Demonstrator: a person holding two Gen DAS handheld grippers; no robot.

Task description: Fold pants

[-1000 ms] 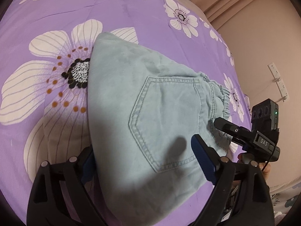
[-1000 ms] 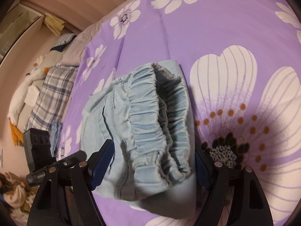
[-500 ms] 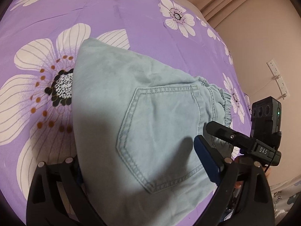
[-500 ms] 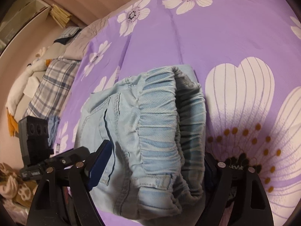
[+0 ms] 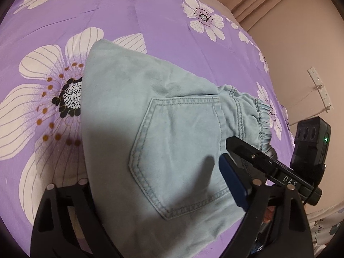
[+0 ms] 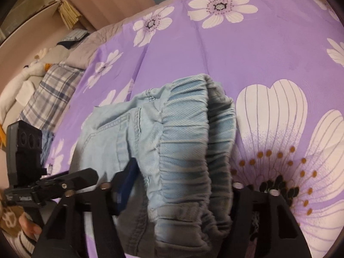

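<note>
Light blue denim pants (image 5: 150, 133) lie folded into a compact bundle on the purple flowered bedspread (image 5: 150, 21), back pocket up. My left gripper (image 5: 154, 189) is open, its fingers straddling the bundle's near end; the left pad is hidden by cloth. In the right wrist view the elastic waistband end of the pants (image 6: 185, 150) fills the middle. My right gripper (image 6: 180, 189) is open, one finger on each side of the waistband. Each gripper shows in the other's view, the right gripper (image 5: 279, 172) and the left gripper (image 6: 43, 185).
The bedspread (image 6: 236, 53) spreads all around the pants. A plaid pillow (image 6: 49, 94) and white bedding (image 6: 19, 81) lie at the bed's far left. A wall with a power strip (image 5: 320, 86) stands to the right.
Both grippers have moved in closer over the pants, which now fill more of each view. The bundle itself keeps its shape.
</note>
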